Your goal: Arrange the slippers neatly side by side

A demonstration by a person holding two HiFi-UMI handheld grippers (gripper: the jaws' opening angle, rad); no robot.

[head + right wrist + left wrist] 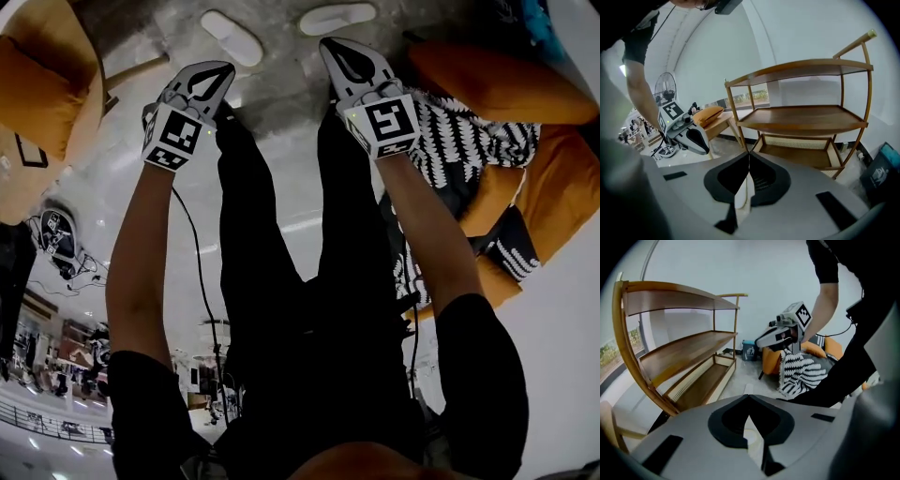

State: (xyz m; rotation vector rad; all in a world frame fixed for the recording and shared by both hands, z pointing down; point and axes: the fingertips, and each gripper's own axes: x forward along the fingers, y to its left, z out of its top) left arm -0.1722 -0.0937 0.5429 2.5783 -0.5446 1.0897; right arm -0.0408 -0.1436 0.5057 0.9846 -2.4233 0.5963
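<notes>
Two white slippers lie apart on the grey floor at the top of the head view, one [232, 37] to the left, the other [337, 18] to the right, angled differently. My left gripper [228, 67] hangs just short of the left slipper, its jaws shut and empty. My right gripper [330, 44] hangs below the right slipper, jaws also closed on nothing. In the left gripper view the tips [749, 396] meet, with a pale slipper [746, 389] on the floor beyond. In the right gripper view the tips [749, 153] touch, and a slipper [742, 190] shows through the gap.
A wooden three-tier shelf [689, 357] [806, 122] stands by the wall. An orange chair [506, 89] with a black-and-white blanket [469, 131] is on the right, an orange cushion [37, 94] on the left. The person's black-clad legs [281, 234] stand between the grippers.
</notes>
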